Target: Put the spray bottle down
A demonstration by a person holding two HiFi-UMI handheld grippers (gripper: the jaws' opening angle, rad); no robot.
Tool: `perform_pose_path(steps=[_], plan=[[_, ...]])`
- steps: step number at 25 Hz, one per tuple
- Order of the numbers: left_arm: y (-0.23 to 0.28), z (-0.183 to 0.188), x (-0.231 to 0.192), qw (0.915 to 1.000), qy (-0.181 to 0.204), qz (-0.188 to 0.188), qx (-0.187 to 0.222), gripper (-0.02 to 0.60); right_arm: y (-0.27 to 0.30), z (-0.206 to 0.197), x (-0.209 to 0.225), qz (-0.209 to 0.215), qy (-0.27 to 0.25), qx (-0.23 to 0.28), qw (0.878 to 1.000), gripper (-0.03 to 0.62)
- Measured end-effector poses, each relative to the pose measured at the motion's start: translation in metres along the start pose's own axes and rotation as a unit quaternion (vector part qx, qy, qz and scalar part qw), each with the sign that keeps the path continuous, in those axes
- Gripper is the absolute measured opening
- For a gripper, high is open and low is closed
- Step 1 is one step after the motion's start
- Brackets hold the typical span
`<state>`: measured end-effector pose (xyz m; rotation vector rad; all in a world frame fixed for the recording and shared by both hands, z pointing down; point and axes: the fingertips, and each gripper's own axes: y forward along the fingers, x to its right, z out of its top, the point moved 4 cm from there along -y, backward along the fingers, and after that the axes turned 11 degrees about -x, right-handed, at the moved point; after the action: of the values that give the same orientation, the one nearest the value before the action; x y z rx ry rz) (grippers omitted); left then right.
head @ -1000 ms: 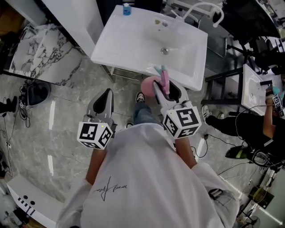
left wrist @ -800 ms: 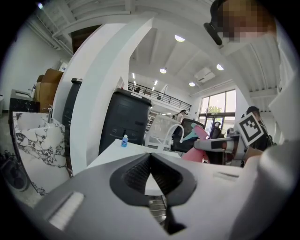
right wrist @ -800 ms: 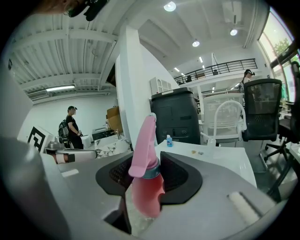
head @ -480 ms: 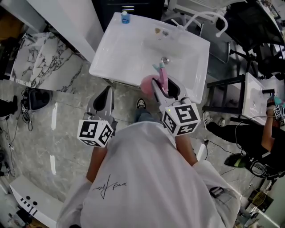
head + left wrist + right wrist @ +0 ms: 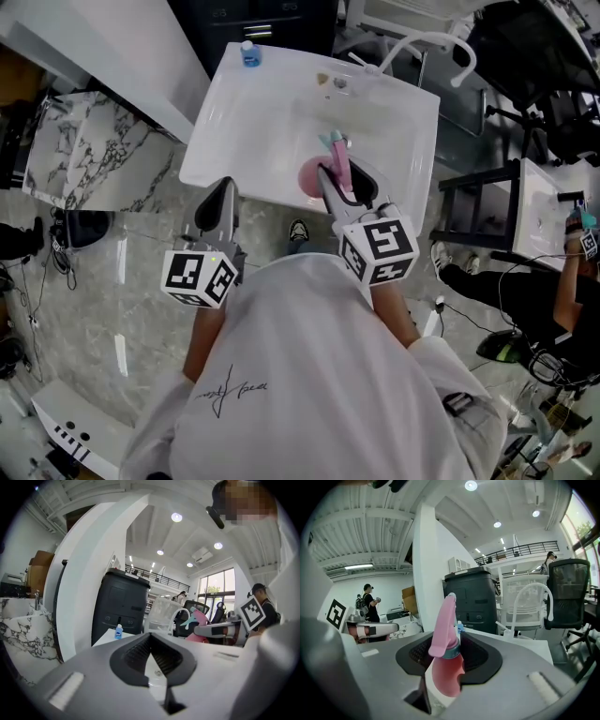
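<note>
A pink spray bottle (image 5: 314, 176) with a pink trigger head and teal collar stands upright between the jaws of my right gripper (image 5: 342, 180), which is shut on it. In the right gripper view the spray bottle (image 5: 445, 644) fills the middle of the right gripper (image 5: 452, 646). It hangs over the near part of a white sink (image 5: 248, 122), close to the drain. My left gripper (image 5: 223, 195) is at the sink's near edge, shut and holding nothing. In the left gripper view the left gripper (image 5: 151, 641) faces the basin, with the spray bottle (image 5: 199, 620) off to the right.
A small blue bottle (image 5: 248, 53) stands at the sink's far left corner, and a white curved faucet (image 5: 427, 42) at the far right. A marble slab (image 5: 84, 141) lies left. A person (image 5: 572, 253) and a black frame (image 5: 469, 202) are at the right.
Both grippers have moved forward toward the sink. The spray bottle, before at the sink's near rim, is now over the basin. The grip has not changed.
</note>
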<state>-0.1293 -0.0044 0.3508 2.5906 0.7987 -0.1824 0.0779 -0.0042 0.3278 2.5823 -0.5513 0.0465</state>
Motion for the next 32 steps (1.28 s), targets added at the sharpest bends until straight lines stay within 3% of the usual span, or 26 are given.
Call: perform_pose_path(steps=[11, 23, 32], plan=[[0.049, 0.009, 0.004, 0.9999, -0.002, 0.011, -0.009, 0.008, 0.025, 0.016, 0.042, 0.022, 0.002, 0.006, 1.0, 0.141], [0.066, -0.005, 0.007, 0.999, -0.01, 0.004, -0.043, 0.008, 0.032, 0.018, 0.062, 0.014, 0.008, 0.003, 1.0, 0.141], [0.075, -0.006, -0.007, 0.9988, -0.017, 0.006, -0.045, 0.008, 0.045, 0.023, 0.076, -0.002, 0.011, -0.004, 1.0, 0.141]])
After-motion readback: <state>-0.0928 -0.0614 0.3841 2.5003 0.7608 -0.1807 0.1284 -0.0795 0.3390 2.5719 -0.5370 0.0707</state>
